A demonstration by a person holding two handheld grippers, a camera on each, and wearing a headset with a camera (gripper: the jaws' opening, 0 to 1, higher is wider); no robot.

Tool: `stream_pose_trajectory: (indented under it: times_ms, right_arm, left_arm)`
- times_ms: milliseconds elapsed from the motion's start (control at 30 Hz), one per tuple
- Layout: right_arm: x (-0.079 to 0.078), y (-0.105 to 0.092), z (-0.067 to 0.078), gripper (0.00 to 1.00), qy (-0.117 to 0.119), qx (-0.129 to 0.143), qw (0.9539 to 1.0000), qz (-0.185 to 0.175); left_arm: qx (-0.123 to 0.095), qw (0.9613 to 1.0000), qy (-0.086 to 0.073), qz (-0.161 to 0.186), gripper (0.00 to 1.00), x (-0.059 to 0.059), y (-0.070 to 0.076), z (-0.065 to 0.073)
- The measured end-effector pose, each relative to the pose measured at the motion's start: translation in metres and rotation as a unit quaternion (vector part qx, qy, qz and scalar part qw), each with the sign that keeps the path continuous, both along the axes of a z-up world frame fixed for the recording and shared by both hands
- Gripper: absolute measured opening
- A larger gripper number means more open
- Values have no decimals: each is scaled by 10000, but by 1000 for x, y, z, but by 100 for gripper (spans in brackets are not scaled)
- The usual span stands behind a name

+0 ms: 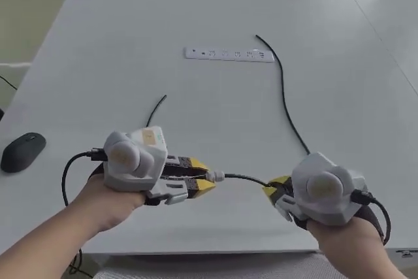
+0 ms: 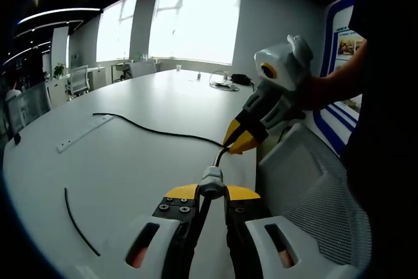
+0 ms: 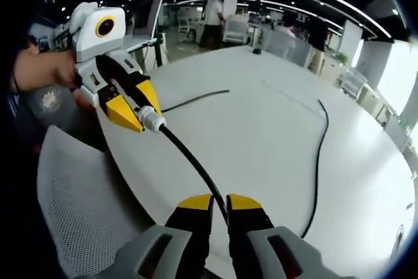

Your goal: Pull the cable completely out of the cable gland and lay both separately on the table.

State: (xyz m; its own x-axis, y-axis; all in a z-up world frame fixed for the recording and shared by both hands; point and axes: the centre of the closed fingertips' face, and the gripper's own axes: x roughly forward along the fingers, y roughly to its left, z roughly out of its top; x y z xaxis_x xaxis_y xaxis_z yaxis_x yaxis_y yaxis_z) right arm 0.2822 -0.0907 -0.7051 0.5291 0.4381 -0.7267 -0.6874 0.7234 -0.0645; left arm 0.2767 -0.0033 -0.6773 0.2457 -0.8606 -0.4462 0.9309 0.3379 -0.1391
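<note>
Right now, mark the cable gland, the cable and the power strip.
cable gland (image 1: 214, 176): head view, its pale body.
cable (image 1: 245, 178): head view, black span just right of the cable gland.
power strip (image 1: 228, 54): head view, middle of its top face.

No word, number or brand can be read. In the head view a small pale label (image 1: 151, 136) is seen on top of the left gripper (image 1: 206, 180), its print too small to be made out. Marks on the power strip (image 1: 228, 54) at 12 o'clock are likewise too small. In the left gripper view a blue and white poster (image 2: 343, 44) is seen at 2 o'clock, its lines blurred. In the right gripper view a pale flower-like emblem (image 3: 49, 101) is shown on dark cloth (image 3: 29, 121) at 9 o'clock, with no letters legible.
</note>
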Motion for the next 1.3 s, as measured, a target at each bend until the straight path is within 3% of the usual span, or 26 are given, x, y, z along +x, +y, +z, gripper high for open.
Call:
stream_pose_trajectory:
  times_ms: [133, 400, 567, 800, 1133, 1300]
  right_arm:
    - [-2, 23, 13, 10, -159, 185, 9987, 443]
    - [2, 58, 22, 14, -567, -215, 9900, 1276]
    - [-1, 71, 20, 13, -600, -361, 9848, 1589]
    - [-3, 73, 16, 3, -515, -372, 9838, 1679]
    - [-4, 70, 12, 1, -385, -298, 9879, 1476]
    - [-5, 67, 9, 0, -185, -171, 9906, 1344]
  left_arm:
    - [-8, 10000, 16, -12, 15, -2, -1, 0]
    - [3, 10000, 46, -51, 15, -5, -1, 0]
    - [14, 10000, 53, -53, 15, -5, -1, -1]
    - [12, 10000, 48, -54, 15, -5, -2, 0]
    - [60, 9999, -6, -140, 15, -6, -4, -1]
    - [112, 9997, -68, -222, 15, -6, -6, -1]
